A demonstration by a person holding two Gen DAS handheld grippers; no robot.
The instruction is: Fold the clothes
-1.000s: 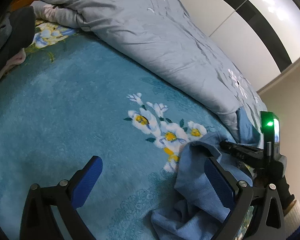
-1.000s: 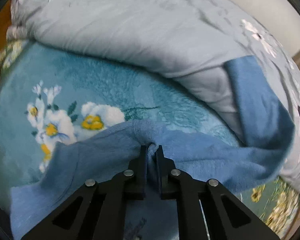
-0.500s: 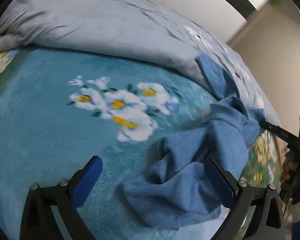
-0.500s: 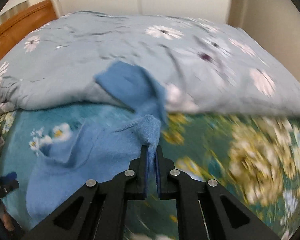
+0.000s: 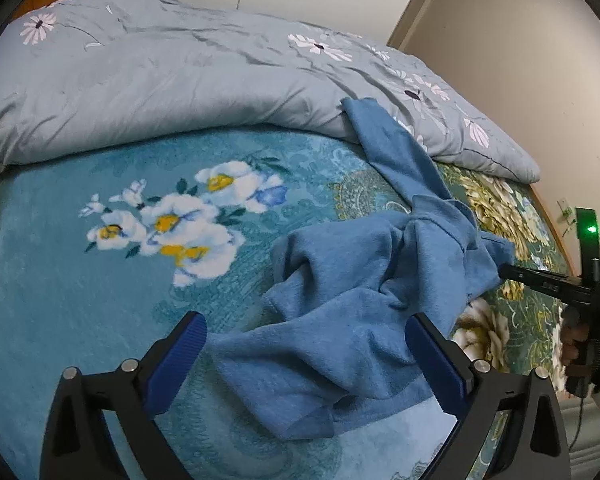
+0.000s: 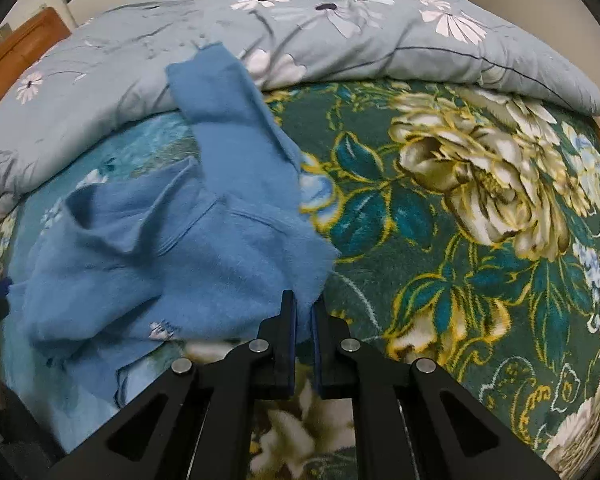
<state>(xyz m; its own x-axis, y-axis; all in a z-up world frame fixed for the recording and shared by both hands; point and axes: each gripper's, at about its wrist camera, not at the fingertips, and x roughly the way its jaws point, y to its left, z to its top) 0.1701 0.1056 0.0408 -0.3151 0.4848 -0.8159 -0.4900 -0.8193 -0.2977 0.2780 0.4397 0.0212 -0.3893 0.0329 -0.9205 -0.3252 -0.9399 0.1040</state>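
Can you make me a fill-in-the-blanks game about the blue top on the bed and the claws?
1. The right claw is pinching the ____ sweater.
2. The left claw is wide ____.
3. One sleeve reaches up onto the grey ____.
4. The blanket is printed with ____.

Answers: blue; open; quilt; flowers

Teal plush blanket (image 5: 80, 288) covers bed, printed with white-and-yellow flower cluster (image 5: 172, 220). Adjoining dark green blanket (image 6: 440, 248) carries large cream peony print (image 6: 472, 176) with gold outlines. Grey-blue quilt (image 5: 172, 76) with white daisy pattern lies bunched along far side of bed, resting on both blankets. Wooden headboard (image 6: 16, 56), orange-brown, visible at far left in right wrist view. Pale wall (image 5: 512, 64) behind bed; white panels beyond quilt.
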